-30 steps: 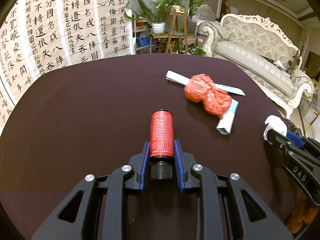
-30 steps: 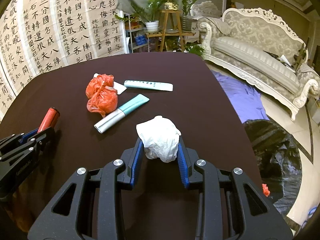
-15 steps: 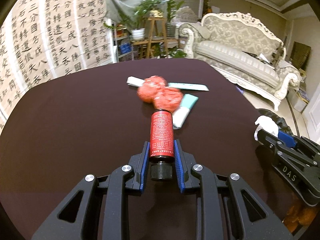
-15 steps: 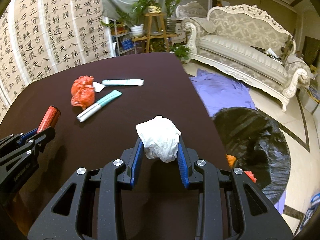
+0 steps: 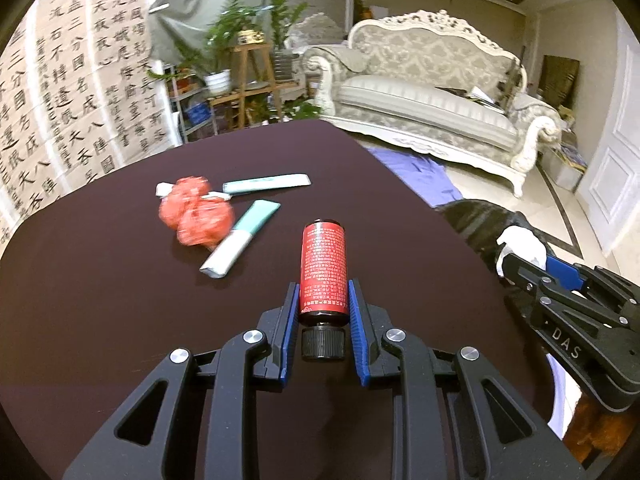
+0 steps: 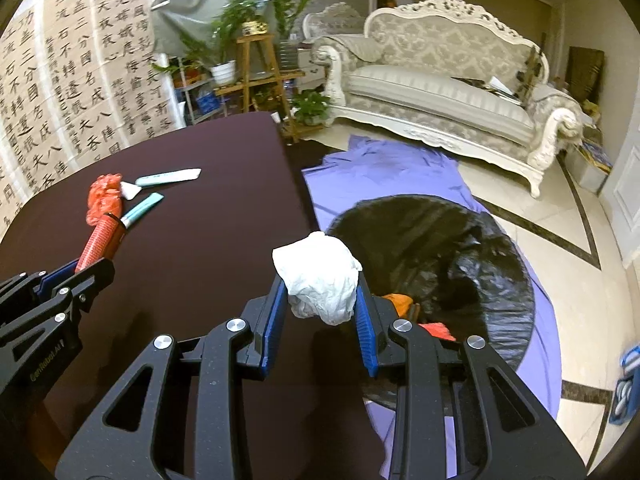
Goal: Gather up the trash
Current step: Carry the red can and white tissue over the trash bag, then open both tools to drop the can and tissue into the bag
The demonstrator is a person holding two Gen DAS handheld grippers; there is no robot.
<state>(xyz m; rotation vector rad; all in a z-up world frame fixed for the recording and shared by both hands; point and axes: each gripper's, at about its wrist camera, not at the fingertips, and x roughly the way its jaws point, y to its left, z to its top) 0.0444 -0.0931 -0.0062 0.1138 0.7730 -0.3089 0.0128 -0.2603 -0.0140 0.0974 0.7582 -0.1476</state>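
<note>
My left gripper is shut on a red bottle with a black cap, held above the dark table. It also shows in the right wrist view. My right gripper is shut on a crumpled white tissue at the table's right edge, beside a black trash bag open on the floor. The tissue also shows in the left wrist view. On the table lie a red plastic wad and two teal-and-white tubes.
The bag lies on a purple sheet and holds orange and red scraps. A white sofa stands behind. A plant stand and calligraphy sheets are at the back left.
Both grippers have swung right with their loads. The right gripper has gone from over the table to its right edge, and the trash bag has come into full view.
</note>
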